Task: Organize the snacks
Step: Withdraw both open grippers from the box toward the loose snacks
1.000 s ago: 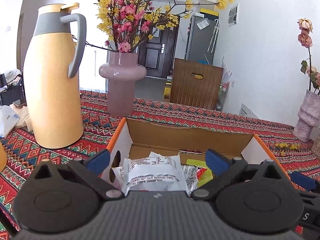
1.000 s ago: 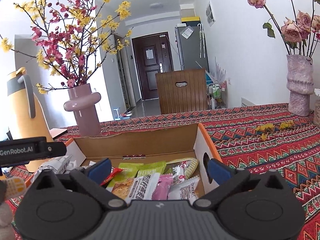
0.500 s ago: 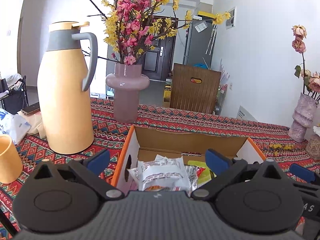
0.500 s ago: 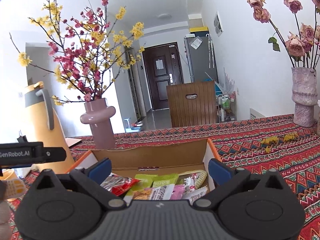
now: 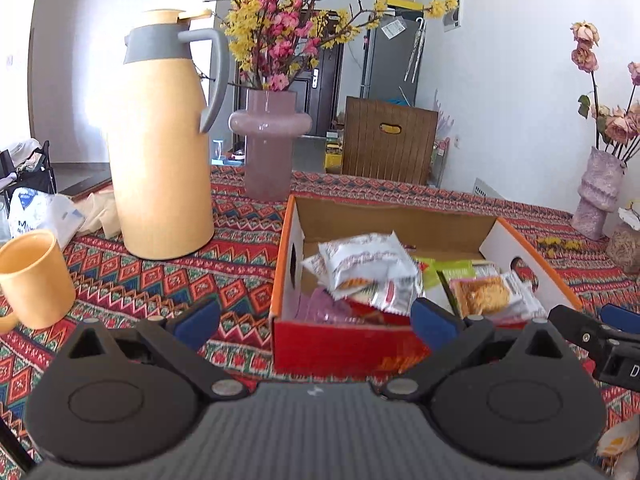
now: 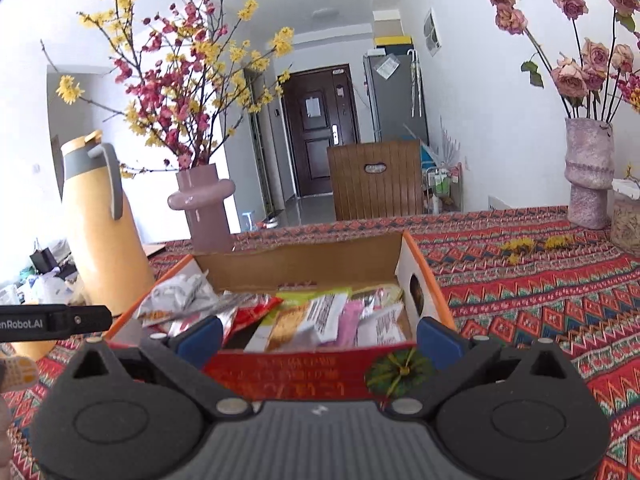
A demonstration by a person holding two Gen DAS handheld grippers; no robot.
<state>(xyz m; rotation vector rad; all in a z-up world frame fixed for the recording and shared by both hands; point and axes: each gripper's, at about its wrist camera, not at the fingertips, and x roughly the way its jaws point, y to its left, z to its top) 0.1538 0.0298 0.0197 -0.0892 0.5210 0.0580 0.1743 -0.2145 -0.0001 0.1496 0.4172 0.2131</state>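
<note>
Cardboard, orange-rimmed and red on its near wall, forms the open box [image 5: 352, 344] that holds the snacks; it sits on the patterned surface [image 5: 168, 280] just ahead of both cameras. Inside, a white wrapped snack [image 5: 360, 260] lies on top at the left end, tilted over a purple packet and a red one that are mostly hidden beneath it. Green, pink and biscuit-print packets crowd the right end, overlapping so that their count is hard to make out. The print on the box's near wall is cut off by the gripper bodies.

The left hand-held gripper [image 5: 314, 320] has its blue-tipped fingers spread wide, nothing between them, in front of the box's near wall. The right hand-held gripper [image 6: 318, 338] is likewise spread and empty, its tips at the box's near rim [image 6: 312, 354].

Left of the box stand a tall yellow thermos [image 5: 160, 152] and a mauve vase [image 5: 269, 148] of pink and yellow blossom, with a yellow mug [image 5: 34, 278] near the edge, its handle partly cropped. Well to the right is a textured vase [image 6: 588, 184] of dried roses.
</note>
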